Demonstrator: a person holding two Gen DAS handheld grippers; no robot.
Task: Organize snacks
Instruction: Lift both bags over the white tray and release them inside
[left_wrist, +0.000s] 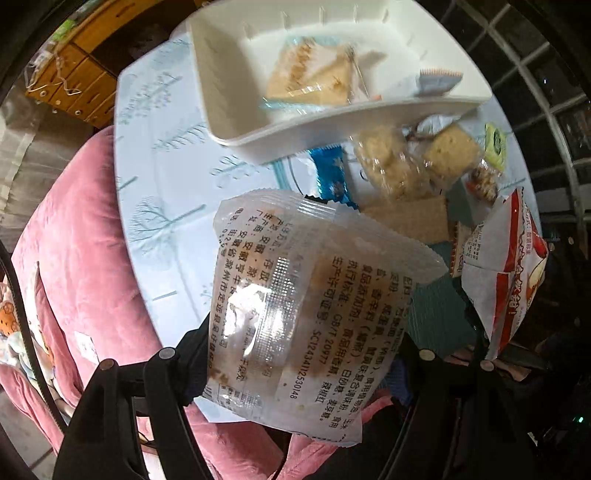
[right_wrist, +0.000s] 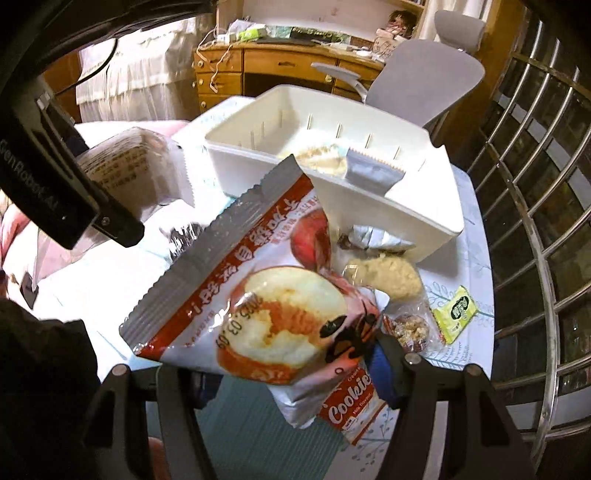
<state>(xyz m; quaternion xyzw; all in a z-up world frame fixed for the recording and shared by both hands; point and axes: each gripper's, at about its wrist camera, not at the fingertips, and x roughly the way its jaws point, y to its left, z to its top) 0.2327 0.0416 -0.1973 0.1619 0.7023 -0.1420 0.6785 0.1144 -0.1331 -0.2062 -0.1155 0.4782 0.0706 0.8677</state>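
Above the tabletop (right_wrist: 476, 236), each tool carries one snack. Left tool (left_wrist: 295, 369) is closed on a clear packet (left_wrist: 306, 295) of biscuit, printed back toward the camera, long axis running up and away along the fingers. Right tool (right_wrist: 295, 373) is closed on a red-and-white pack (right_wrist: 251, 295), gripped at its near corner, its crimped far edge pointing up-left toward the bin (right_wrist: 369, 206).

That white bin stands ahead of both tools on the far part of the tabletop, already holding a wrapped biscuit (left_wrist: 310, 74) and a grey sachet (right_wrist: 373, 170). Loose snacks lie between the tools and the bin's near wall: a blue wrapper (left_wrist: 330, 173), round cookies (left_wrist: 388, 162), a green sweet (right_wrist: 456, 308), a "Cookie" pack (right_wrist: 351, 406).

Judging by both views, the right tool's pack already reaches close to the near wall, while the left one hangs lower and further back, near the tabletop's edge over a pink blanket (left_wrist: 81, 258). Either load needs to travel forward and up over the rim before release.
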